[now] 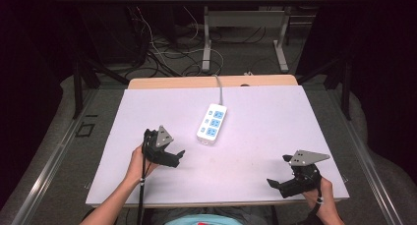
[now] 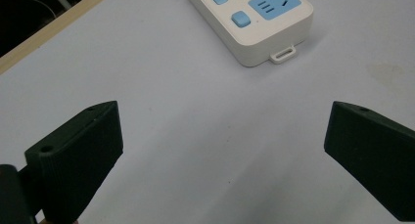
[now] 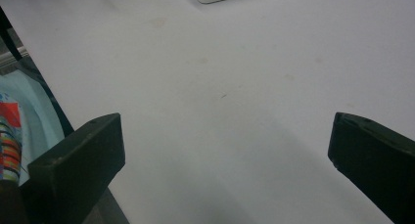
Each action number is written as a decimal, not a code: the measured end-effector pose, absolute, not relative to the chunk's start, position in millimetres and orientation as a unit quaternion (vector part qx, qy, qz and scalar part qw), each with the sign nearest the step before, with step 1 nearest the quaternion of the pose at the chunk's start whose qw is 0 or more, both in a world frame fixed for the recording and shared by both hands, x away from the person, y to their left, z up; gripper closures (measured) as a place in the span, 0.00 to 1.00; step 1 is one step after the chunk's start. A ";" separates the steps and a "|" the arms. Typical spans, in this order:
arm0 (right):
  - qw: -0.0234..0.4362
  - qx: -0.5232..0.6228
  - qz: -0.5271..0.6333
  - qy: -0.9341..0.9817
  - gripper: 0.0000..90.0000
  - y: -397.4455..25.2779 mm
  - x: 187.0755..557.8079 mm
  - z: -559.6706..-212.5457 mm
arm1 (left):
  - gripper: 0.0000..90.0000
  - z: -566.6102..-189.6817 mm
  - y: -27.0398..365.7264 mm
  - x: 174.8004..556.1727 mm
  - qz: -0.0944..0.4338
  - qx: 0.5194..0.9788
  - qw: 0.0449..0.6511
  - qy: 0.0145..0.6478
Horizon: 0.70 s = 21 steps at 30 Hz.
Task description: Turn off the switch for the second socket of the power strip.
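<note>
I held the left tool (image 1: 169, 154) spread wide, empty, near the power strip (image 1: 212, 123) on the worktop (image 1: 255, 136); my right tool (image 1: 290, 178) gaped too, well apart.

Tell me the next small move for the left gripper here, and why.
Probably ease the left gripper forward toward the power strip. Its jaws stand wide open and hold nothing, the strip's near end lies just ahead of it, and the right gripper sits farther off, also open.
</note>
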State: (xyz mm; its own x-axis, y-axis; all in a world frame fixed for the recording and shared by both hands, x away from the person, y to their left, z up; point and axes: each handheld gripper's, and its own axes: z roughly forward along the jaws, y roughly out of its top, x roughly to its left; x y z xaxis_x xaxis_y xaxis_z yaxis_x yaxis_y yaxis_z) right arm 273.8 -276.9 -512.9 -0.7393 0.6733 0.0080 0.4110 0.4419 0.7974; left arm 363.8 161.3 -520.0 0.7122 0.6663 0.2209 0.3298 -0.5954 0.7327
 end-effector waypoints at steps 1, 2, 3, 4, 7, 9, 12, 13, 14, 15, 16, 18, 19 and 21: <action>0.156 0.325 0.416 0.835 0.00 -276.9 273.8 -512.9 | 0.01 -519.9 160.5 364.8 0.244 0.859 0.344 0.290; 0.158 0.322 0.416 0.835 0.00 -277.1 274.0 -512.8 | 0.01 -519.4 160.0 366.1 0.248 0.859 0.342 0.288; 0.158 0.322 0.416 0.835 0.00 -277.1 274.0 -512.8 | 0.01 -519.3 159.0 366.9 0.242 0.860 0.344 0.289; 0.156 0.324 0.417 0.835 0.00 -276.9 273.7 -512.9 | 0.01 -518.9 158.3 367.8 0.245 0.860 0.343 0.289; 0.156 0.323 0.416 0.835 0.00 -277.0 274.1 -513.0 | 0.01 -518.3 156.1 370.9 0.244 0.860 0.344 0.288; 0.157 0.324 0.415 0.836 0.00 -276.9 273.9 -512.8 | 0.01 -518.1 154.6 372.8 0.238 0.860 0.347 0.289; 0.156 0.324 0.415 0.836 0.00 -276.7 273.9 -512.9 | 0.01 -517.1 152.8 376.1 0.240 0.859 0.347 0.288; 0.158 0.324 0.414 0.836 0.00 -277.1 273.7 -512.5 | 0.01 -516.9 152.2 377.7 0.241 0.860 0.348 0.285; 0.158 0.323 0.418 0.834 0.00 -276.8 274.0 -513.1 | 0.01 -516.6 151.4 378.5 0.237 0.861 0.346 0.287; 0.158 0.324 0.414 0.836 0.00 -276.9 273.9 -512.8 | 0.01 -516.2 151.0 380.2 0.236 0.864 0.343 0.284; 0.158 0.324 0.414 0.836 0.00 -276.9 273.9 -512.8 | 0.01 -516.2 150.2 381.6 0.237 0.864 0.342 0.282; 0.158 0.322 0.416 0.836 0.00 -277.0 274.0 -512.7 | 0.01 -517.2 148.0 384.0 0.234 0.863 0.345 0.286; 0.158 0.322 0.416 0.836 0.00 -277.0 273.8 -512.7 | 0.01 -517.0 147.6 385.5 0.232 0.865 0.343 0.284; 0.156 0.323 0.417 0.835 0.00 -277.0 273.8 -512.8 | 0.01 -516.9 146.4 387.4 0.230 0.867 0.339 0.284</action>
